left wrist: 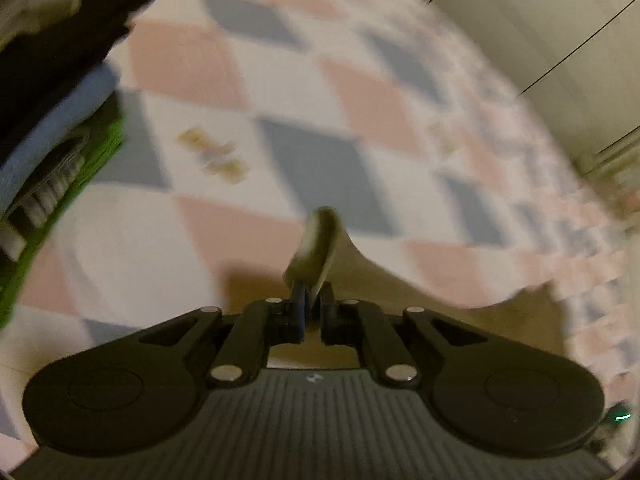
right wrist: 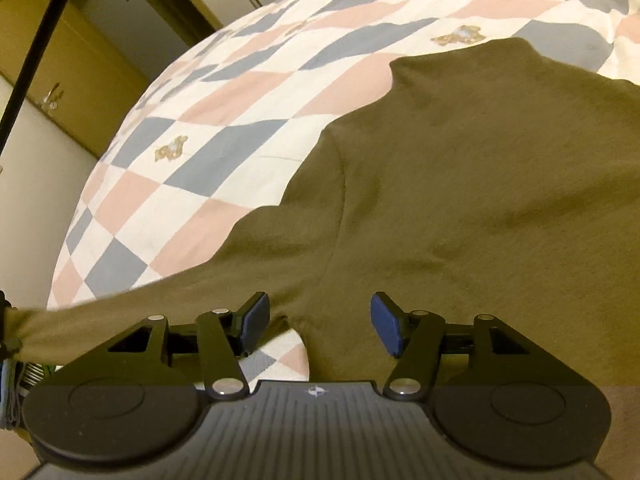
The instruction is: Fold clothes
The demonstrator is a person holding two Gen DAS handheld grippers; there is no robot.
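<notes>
I am looking through two cameras, one on each gripper. My left gripper [left wrist: 311, 300] is pressed together, and it pinches a bit of the olive-green shirt [right wrist: 460, 184]. A small fold of that cloth sticks up from between its fingers [left wrist: 299, 312]. This picture is blurry.

My right gripper [right wrist: 319, 322] is spread apart. Its blue pads [right wrist: 256, 316] hold nothing (there is only air between them), and they hang just above the near edge of the shirt.

The shirt lies spread out on the bed [right wrist: 192, 128]. The bed has a checked cover with pink, blue and white squares and little brown bear pictures [right wrist: 171, 148]. In the right camera, one sleeve [right wrist: 100, 320] of the shirt is pulled out long toward the left edge of the picture, where it bunches up.

In the left camera I see a pile of folded clothes [left wrist: 60, 120] at the left side of the bed, with black, blue, grey and green layers. Past the bed stands a pale cupboard [left wrist: 552, 32].
</notes>
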